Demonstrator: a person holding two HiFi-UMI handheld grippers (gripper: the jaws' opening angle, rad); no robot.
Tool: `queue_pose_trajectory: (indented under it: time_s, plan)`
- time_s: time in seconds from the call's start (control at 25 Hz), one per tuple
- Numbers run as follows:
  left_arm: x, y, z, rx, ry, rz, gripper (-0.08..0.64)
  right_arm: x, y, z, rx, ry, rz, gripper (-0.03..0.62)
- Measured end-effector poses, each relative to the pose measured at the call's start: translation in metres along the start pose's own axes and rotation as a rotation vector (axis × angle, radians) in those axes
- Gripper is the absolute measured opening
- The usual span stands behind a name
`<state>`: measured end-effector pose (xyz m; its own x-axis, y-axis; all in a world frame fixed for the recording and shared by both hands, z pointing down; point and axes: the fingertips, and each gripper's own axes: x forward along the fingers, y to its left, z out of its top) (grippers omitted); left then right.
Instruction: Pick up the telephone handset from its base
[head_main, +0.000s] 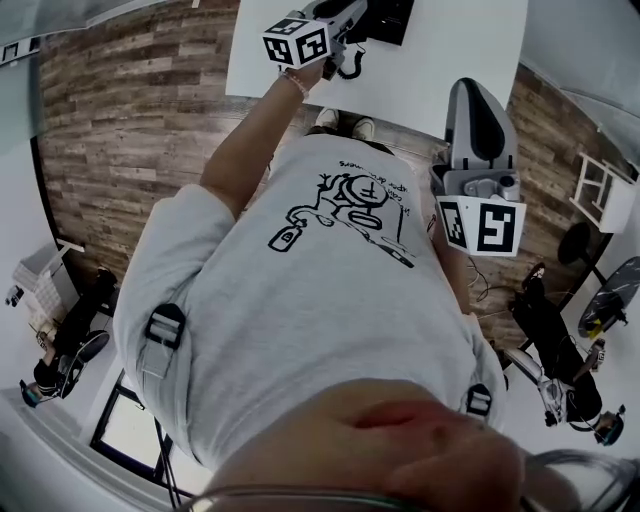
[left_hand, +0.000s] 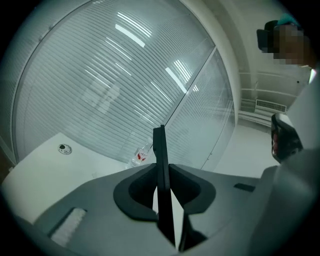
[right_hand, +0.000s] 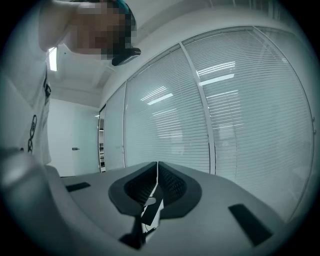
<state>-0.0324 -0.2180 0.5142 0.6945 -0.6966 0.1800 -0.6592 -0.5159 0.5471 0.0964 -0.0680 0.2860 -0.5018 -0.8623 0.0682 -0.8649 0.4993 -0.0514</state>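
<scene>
The left claw (left_hand: 162, 172) grips the handset (left_hand: 159, 142) upright, just left of its base (head_main: 390, 20) on the surface (head_main: 470, 50); the right claw (right_hand: 156, 175) is closed and empty.

Left gripper (head_main: 345, 12) over white table (head_main: 450, 50), right gripper (head_main: 478, 100) beside grey shirt (head_main: 300, 300)

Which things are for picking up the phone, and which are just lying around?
For the job: handset, held in left claw; base; cord.
Just around: right claw, shut and empty; white rack.
</scene>
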Motion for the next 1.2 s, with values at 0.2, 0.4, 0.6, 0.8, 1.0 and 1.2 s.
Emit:
queue_pose_trajectory:
  time_s: [0.2, 0.4, 0.6, 0.8, 1.0, 1.2]
  plan:
    - [-0.039, -0.031, 0.022, 0.015, -0.083, -0.019, 0.072, -0.004, -0.003, 0.005, -0.011, -0.017, 0.001, 0.006]
    - [-0.065, -0.066, 0.054, 0.059, -0.160, -0.063, 0.072, 0.000, -0.005, 0.010, -0.026, -0.028, 0.010, 0.006]
    - [-0.096, -0.103, 0.076, 0.081, -0.221, -0.099, 0.072, -0.007, 0.001, 0.018, -0.036, -0.033, 0.016, 0.006]
    - [-0.118, -0.130, 0.100, 0.128, -0.265, -0.129, 0.072, -0.005, -0.001, 0.020, -0.051, -0.034, 0.031, 0.006]
    - [-0.134, -0.159, 0.108, 0.151, -0.294, -0.183, 0.072, -0.002, -0.001, 0.018, -0.060, -0.027, 0.048, 0.006]
    - [-0.152, -0.195, 0.116, 0.174, -0.346, -0.226, 0.072, -0.008, 0.000, 0.019, -0.058, -0.029, 0.055, 0.006]
